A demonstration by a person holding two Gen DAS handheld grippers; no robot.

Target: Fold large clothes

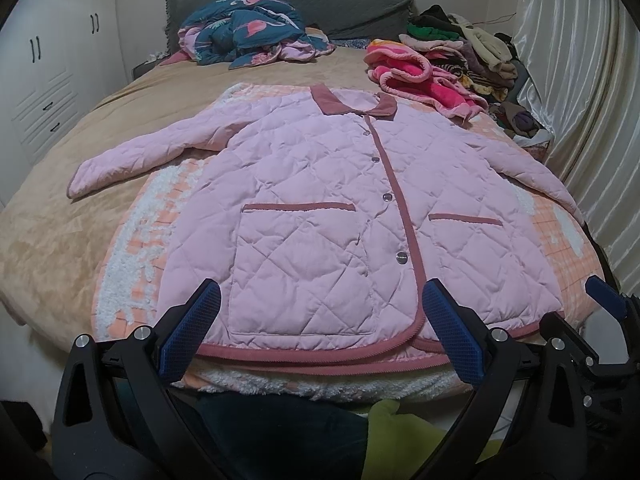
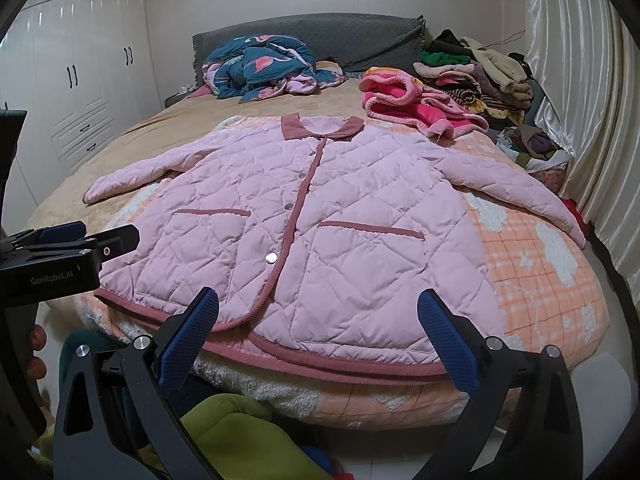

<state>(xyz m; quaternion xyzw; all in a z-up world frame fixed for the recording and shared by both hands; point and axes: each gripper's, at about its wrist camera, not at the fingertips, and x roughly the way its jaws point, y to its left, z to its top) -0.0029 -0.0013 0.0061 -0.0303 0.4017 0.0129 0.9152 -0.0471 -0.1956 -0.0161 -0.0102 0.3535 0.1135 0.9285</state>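
A pink quilted jacket (image 1: 320,200) with a dusty-rose collar, trim and two pockets lies flat, front up and buttoned, sleeves spread, on a peach checked blanket on the bed; it also shows in the right wrist view (image 2: 320,216). My left gripper (image 1: 320,320) is open and empty, its blue pads just before the jacket's hem, left of centre. My right gripper (image 2: 316,324) is open and empty before the hem on the right side. The right gripper's blue pad shows at the left view's right edge (image 1: 606,296); the left gripper shows at the right view's left edge (image 2: 72,248).
A peach blanket (image 2: 540,280) covers the near bed. A blue flamingo quilt (image 1: 248,32) lies by the grey headboard. A pink fleece garment (image 1: 416,76) and a pile of clothes (image 1: 472,48) sit at back right. Curtains (image 1: 580,100) hang right, white wardrobes (image 2: 80,80) stand left. Green fabric (image 2: 224,432) lies below the bed edge.
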